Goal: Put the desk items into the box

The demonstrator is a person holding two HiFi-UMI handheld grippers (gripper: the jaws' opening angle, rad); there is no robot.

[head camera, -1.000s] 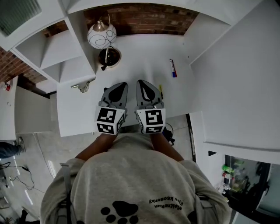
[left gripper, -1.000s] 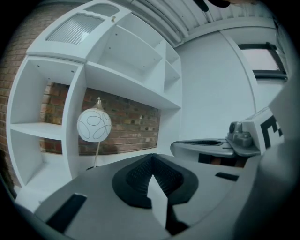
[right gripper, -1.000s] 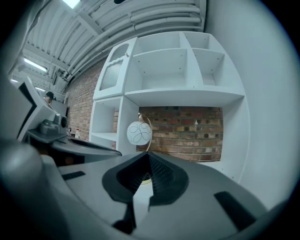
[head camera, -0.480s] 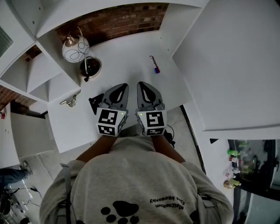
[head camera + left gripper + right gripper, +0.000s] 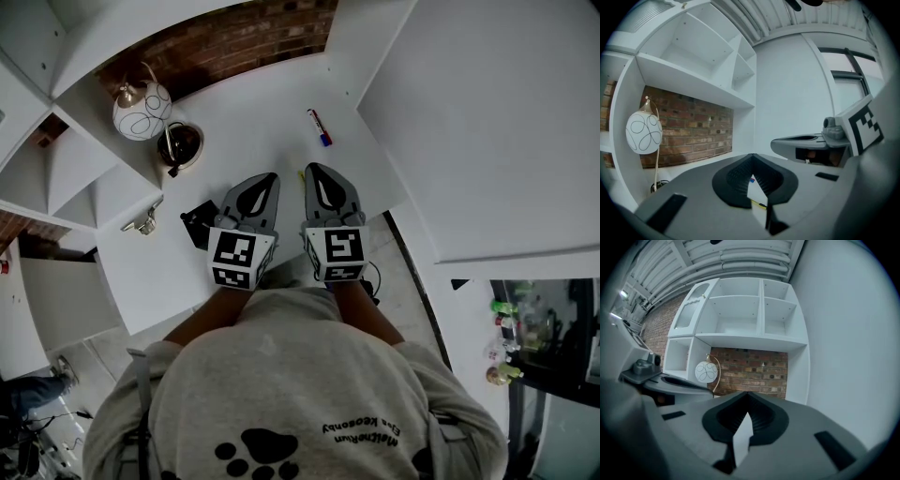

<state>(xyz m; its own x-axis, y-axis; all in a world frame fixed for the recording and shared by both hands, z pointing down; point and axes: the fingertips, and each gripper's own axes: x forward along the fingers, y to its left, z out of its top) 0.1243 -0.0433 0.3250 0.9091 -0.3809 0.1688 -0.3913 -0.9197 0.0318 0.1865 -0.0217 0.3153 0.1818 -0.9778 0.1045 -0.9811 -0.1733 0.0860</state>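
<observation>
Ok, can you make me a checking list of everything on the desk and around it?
Surface: white desk, mostly bare.
Job's things: red-and-blue marker pen; thin yellow pen-like item between the grippers; silver metal clip; small black item, partly hidden. No box seen.
Clutter: lamp with white patterned globe shade on a dark round base.
Grippers: left gripper and right gripper both shut, empty, side by side.
Cables: thin dark cable by the desk's near edge.
Surroundings: white shelves, red brick wall.
</observation>
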